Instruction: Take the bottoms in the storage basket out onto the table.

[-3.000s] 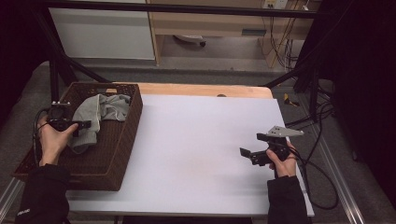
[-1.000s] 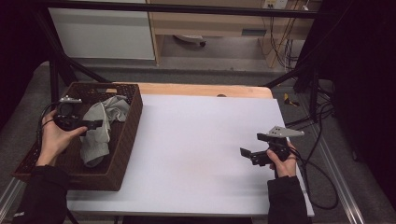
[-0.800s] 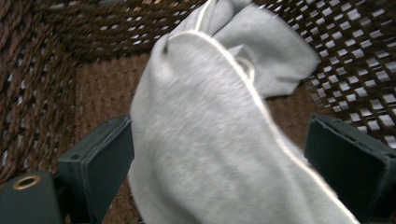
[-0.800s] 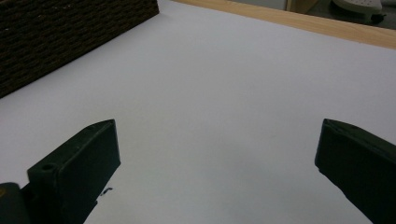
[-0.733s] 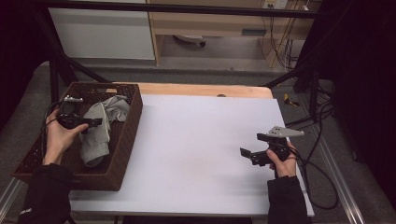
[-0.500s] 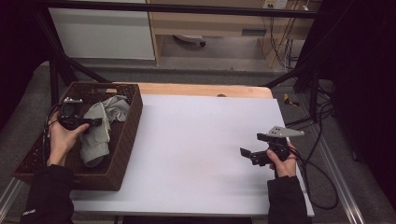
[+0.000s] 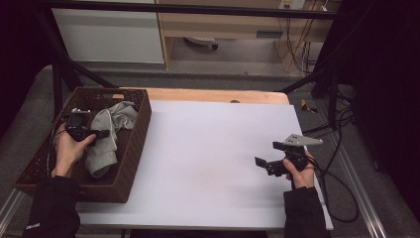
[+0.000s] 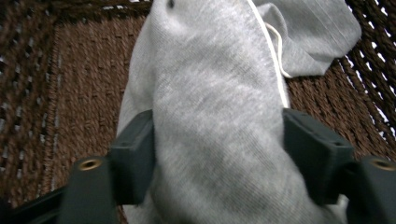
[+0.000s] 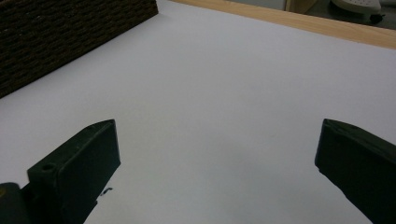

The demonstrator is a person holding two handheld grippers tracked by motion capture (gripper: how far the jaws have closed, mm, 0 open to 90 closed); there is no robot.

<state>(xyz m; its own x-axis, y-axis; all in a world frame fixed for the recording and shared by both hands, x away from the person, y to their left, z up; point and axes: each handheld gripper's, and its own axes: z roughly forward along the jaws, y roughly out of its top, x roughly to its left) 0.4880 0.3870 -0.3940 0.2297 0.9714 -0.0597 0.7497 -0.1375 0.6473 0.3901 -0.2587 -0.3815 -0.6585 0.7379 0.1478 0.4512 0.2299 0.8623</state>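
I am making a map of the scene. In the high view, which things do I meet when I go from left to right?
Left tongs shut on the grey garment → right wall of the brown wicker basket → bare white table top → right tongs, open, held in the right hand.

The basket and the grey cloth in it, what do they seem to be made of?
The basket looks like woven wicker or a similar fibre, dark brown and matt: the left gripper view shows braided strands. The cloth looks like soft grey knit fabric, perhaps cotton jersey: fine ribbed loops, a pale seam line, limp folds where the left gripper clamps it.
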